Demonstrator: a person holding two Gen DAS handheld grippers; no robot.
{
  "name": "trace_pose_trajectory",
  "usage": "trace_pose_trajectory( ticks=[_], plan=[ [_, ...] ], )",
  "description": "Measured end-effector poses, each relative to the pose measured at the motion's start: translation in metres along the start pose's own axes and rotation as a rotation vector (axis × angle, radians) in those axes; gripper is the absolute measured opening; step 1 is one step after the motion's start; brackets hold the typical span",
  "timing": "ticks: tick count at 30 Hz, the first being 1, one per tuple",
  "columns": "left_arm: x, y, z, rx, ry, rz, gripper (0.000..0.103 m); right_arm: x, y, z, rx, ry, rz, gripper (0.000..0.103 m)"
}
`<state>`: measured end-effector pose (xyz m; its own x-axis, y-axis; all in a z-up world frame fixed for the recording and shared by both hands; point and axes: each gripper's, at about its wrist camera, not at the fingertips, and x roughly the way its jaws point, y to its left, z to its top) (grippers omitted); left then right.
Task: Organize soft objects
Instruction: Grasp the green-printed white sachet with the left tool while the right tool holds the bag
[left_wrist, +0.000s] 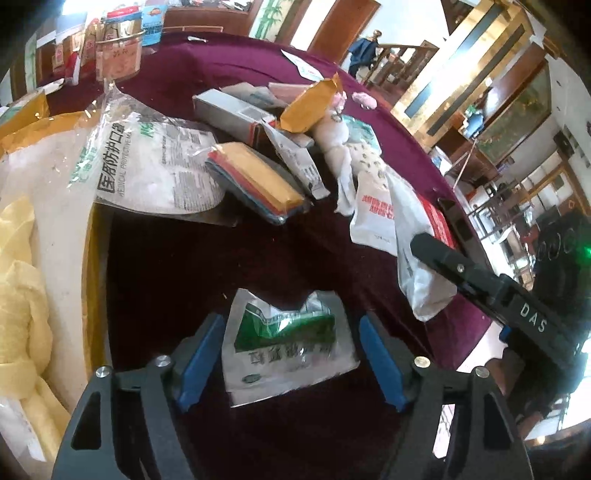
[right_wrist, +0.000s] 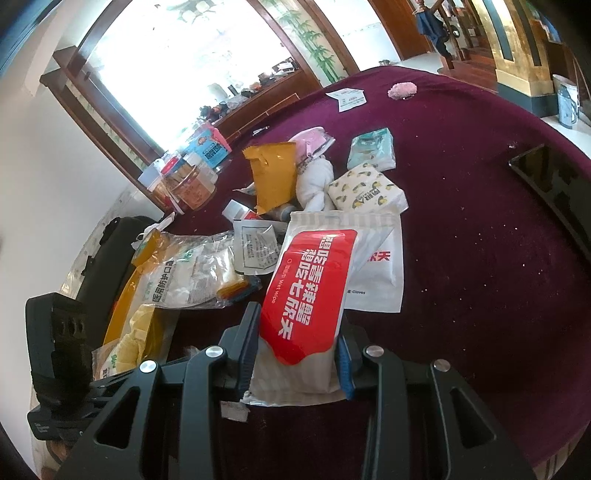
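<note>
Left tongs (left_wrist: 291, 356): jaws wide apart, blue pads clear of everything; nothing gripped.
Between the left jaws: a silver and green packet (left_wrist: 286, 341) lies flat on the dark red tablecloth (left_wrist: 207, 258), with a gap to each pad.
Right tongs (right_wrist: 295, 354): jaws narrowed onto a wet-wipe pack (right_wrist: 308, 291) with a red label, pads pressing its two sides; the pack's near end sits between the pads and its far end sticks out ahead of them.
Right tongs from the left camera: their black arm (left_wrist: 476, 280) comes in from the right, and the white pack (left_wrist: 413, 254) hangs from its tip, right of and beyond the left jaws.
Just past the right tongs: a white pouch (right_wrist: 376, 269) lies under the held pack's far end, on its right side.
Left of the right tongs: a clear bag of face masks (right_wrist: 184, 275), a flat stack of coloured sheets (right_wrist: 236, 284) against it, and yellow cloth (right_wrist: 136, 339) nearer in.
Ahead of the left tongs: the same mask bag (left_wrist: 155, 158) to the left and the coloured stack (left_wrist: 258, 181) beside it.
Further ahead of the right tongs: a lemon-print tissue pack (right_wrist: 365, 192), a knotted white cloth (right_wrist: 314, 184) touching it, a mustard-yellow pouch (right_wrist: 273, 173) to the left.
Far: a pale green pack (right_wrist: 371, 147), a jar (right_wrist: 188, 188) with boxes behind it, a pink fluffy thing (right_wrist: 402, 89) near the far edge.
Right of the right tongs: a dark phone (right_wrist: 546, 173) lies well apart.
</note>
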<state>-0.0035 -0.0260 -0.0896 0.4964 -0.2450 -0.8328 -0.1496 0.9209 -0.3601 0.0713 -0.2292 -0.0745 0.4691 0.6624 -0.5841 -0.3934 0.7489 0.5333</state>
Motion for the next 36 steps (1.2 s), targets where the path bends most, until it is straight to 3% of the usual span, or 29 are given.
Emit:
trace_pose_trajectory(
  ticks=[9,14,21,25,27,31,36],
  plan=[
    [0.004,-0.012,-0.006,0.077,0.024,0.029,0.077,0.000,0.002,0.000,0.002,0.003,-0.002,0.035],
    [-0.002,-0.006,-0.008,0.010,0.046,-0.053,0.076,-0.001,-0.002,0.001,0.015,-0.003,-0.003,0.035],
    [-0.003,-0.015,0.008,0.119,-0.037,0.113,0.076,0.001,-0.001,0.000,0.006,-0.001,-0.003,0.035],
    [0.018,-0.024,0.015,0.256,0.029,0.108,0.075,0.001,0.001,-0.001,-0.001,0.004,0.001,0.035],
    [0.023,-0.030,0.010,0.318,0.085,0.108,0.063,0.000,0.001,0.000,-0.005,-0.001,-0.002,0.035],
    [0.020,-0.043,-0.005,0.421,0.144,0.183,0.063,0.000,-0.005,0.002,0.013,-0.006,-0.007,0.035],
    [0.003,-0.039,0.010,0.377,0.050,0.175,0.064,0.003,-0.006,0.001,0.018,0.003,-0.001,0.035]
  ],
)
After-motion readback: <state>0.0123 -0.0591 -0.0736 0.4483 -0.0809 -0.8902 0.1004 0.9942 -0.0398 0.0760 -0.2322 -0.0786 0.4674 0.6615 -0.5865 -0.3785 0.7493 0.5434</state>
